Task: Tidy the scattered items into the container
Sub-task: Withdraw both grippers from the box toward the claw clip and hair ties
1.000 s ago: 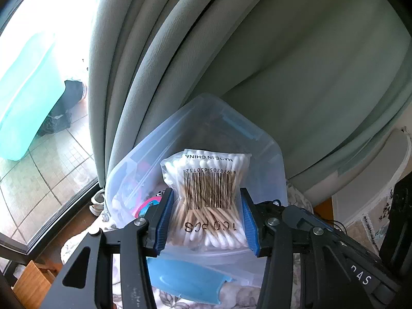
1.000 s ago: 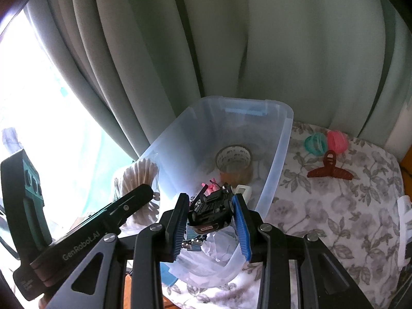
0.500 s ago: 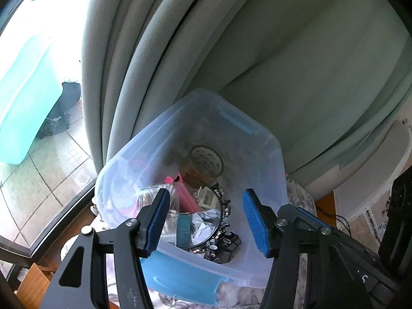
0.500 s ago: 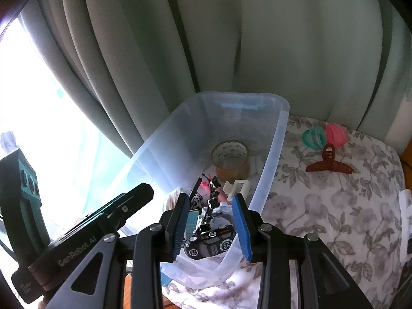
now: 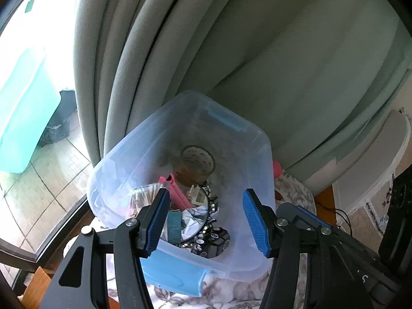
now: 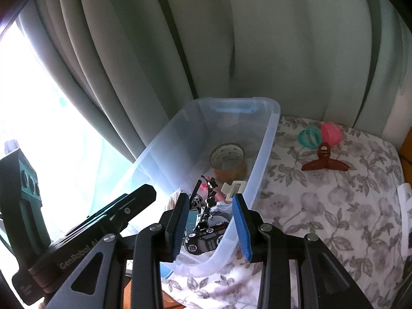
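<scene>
Both grippers hover over the clear plastic storage bin (image 6: 260,152) on the floral cloth (image 6: 322,206) by the grey-green curtain (image 6: 283,38). The left gripper (image 5: 206,217) has its jaws wide apart with nothing between them, and the right gripper (image 6: 209,222) is narrower, also empty. In the bin lie a tape roll (image 6: 228,160), black watch (image 6: 206,239) and pink comb (image 5: 177,193). Still outside on the cloth: a brown claw clip (image 6: 325,161) and two hair rollers (image 6: 320,135)
</scene>
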`<move>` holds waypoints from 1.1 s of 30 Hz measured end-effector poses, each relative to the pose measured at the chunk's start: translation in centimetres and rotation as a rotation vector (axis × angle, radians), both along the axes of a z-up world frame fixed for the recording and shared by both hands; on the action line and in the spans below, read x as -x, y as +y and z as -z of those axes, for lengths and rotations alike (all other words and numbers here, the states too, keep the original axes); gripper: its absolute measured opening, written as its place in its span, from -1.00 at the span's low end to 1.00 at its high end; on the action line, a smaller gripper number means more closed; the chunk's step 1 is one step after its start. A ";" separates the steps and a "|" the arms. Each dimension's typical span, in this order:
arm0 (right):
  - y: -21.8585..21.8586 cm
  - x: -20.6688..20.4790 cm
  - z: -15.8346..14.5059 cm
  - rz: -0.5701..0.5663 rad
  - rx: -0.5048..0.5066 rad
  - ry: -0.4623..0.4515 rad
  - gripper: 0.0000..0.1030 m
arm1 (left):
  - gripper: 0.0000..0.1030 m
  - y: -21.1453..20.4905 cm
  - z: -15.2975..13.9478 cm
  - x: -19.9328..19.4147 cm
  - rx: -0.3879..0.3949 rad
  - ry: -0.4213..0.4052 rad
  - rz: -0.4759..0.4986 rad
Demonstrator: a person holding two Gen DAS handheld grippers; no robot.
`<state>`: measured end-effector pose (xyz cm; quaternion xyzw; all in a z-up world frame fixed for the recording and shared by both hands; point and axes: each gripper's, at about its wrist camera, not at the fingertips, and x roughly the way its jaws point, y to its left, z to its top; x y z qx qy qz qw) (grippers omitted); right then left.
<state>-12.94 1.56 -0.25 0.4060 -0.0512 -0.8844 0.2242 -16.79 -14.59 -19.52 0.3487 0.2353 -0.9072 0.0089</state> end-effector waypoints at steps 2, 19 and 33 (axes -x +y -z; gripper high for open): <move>0.5 -0.2 -0.1 0.005 0.011 0.004 -0.26 | 0.17 0.9 -0.3 0.5 0.011 0.002 0.007; 11.2 0.1 -0.4 0.170 0.112 0.021 -0.24 | 0.17 12.6 0.4 10.1 0.132 0.014 0.180; 20.4 3.1 2.5 0.339 0.130 -0.042 -0.09 | 0.17 22.3 1.3 14.1 0.174 -0.075 0.327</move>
